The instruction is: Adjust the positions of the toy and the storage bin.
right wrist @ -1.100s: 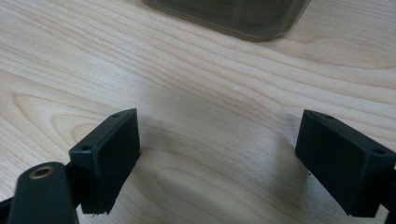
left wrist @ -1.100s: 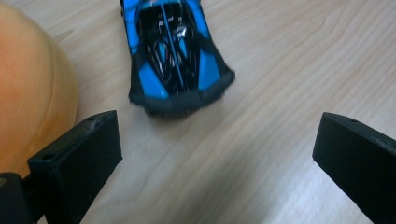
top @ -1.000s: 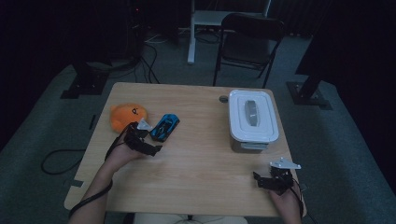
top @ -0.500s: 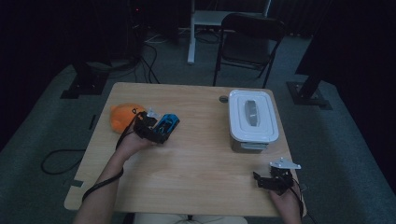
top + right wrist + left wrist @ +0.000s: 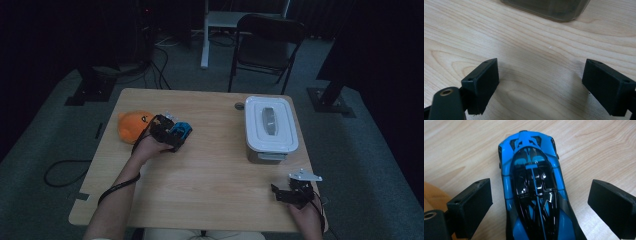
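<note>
A blue and black toy car (image 5: 534, 192) lies on the wooden table (image 5: 210, 165), its nose pointing away from my left gripper (image 5: 541, 202). That gripper is open, its jaws standing on either side of the car with gaps on both sides. In the high view the left gripper (image 5: 172, 135) sits over the toy car (image 5: 182, 131) at the table's left. My right gripper (image 5: 280, 194) rests open near the front right edge, and the right gripper (image 5: 541, 82) holds nothing, just bare wood between its jaws.
An orange plush toy (image 5: 132, 125) lies just left of the car. A white lidded box (image 5: 270, 129) stands at the right, and the box's lower wall (image 5: 549, 7) lies ahead of the right gripper. A small round disc (image 5: 239, 105) rests near the far edge. A chair (image 5: 267, 40) stands beyond the table.
My left gripper has moved forward and right onto the toy car, which now sits between its open jaws. The right gripper has stayed put.
</note>
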Demonstrator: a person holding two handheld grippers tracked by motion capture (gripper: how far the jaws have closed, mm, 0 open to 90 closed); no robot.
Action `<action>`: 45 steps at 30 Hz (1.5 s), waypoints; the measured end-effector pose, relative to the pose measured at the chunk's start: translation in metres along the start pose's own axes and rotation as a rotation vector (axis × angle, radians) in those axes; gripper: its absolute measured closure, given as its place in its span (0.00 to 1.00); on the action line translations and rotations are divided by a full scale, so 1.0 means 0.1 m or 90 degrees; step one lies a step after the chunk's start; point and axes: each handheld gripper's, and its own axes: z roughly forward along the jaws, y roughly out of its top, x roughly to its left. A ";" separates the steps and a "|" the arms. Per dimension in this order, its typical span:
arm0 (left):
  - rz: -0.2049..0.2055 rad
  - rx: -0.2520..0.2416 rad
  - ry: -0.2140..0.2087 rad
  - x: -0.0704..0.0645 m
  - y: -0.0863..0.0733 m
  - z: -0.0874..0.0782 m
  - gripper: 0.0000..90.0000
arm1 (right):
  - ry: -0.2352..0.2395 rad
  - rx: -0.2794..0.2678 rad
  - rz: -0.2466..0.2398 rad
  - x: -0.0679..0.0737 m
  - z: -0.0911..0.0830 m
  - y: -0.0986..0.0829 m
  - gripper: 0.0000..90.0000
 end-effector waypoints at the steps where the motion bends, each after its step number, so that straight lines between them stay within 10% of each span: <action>1: 0.001 0.005 -0.004 0.01 0.01 0.01 0.07 | 0.000 0.000 0.000 0.00 0.00 0.00 0.15; 19: -0.040 0.061 0.047 0.00 0.12 0.26 0.17 | 0.000 0.000 0.000 0.00 0.00 0.00 0.15; 45: -0.024 0.109 0.012 -0.01 0.09 0.23 0.29 | -0.001 -0.001 0.001 0.00 0.00 0.00 0.16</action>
